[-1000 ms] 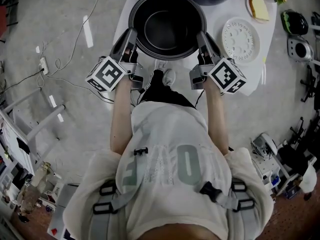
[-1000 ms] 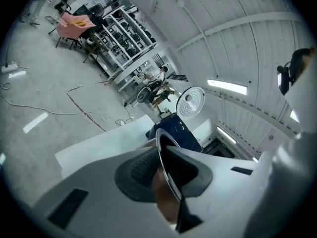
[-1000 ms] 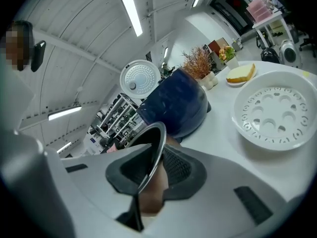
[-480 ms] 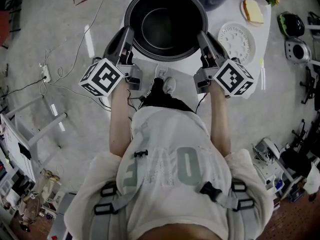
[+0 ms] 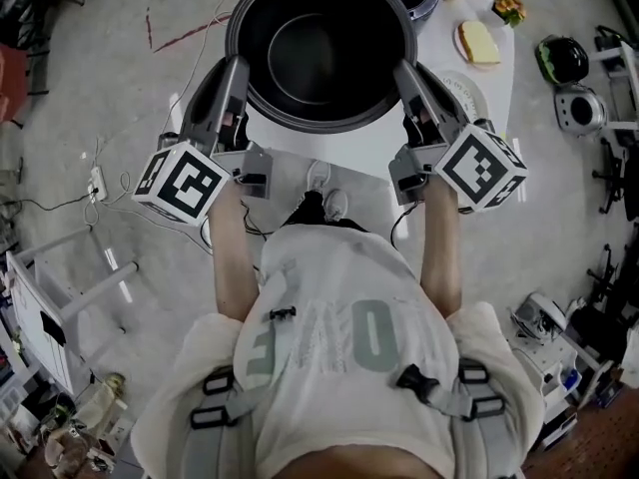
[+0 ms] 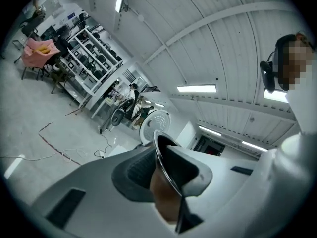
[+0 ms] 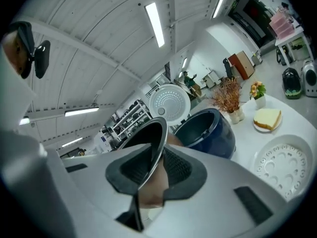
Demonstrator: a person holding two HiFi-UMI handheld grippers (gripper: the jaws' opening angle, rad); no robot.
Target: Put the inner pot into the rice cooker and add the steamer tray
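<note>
I'm holding the pot point(image 5: 319, 48) up, left gripper point(image 5: 238, 70) and right gripper point(image 5: 403, 74) clamping its rim — cooker point(image 7: 208, 128) not yet loaded, tray point(image 7: 280, 165) waiting.

Your inner pot point(image 5: 319, 48) is black inside with a thin shiny rim. Your left gripper point(image 5: 236, 63) and right gripper point(image 5: 402, 68) are grey with dark ribbed pads, and each bears a cube of black-and-white square markers. The rice cooker point(image 7: 210, 130) is dark blue. The steamer tray point(image 7: 282, 165) is white and dotted with holes. The table point(image 5: 349, 153) is white. Your shirt point(image 5: 339, 367) is off-white with greyish letters.
</note>
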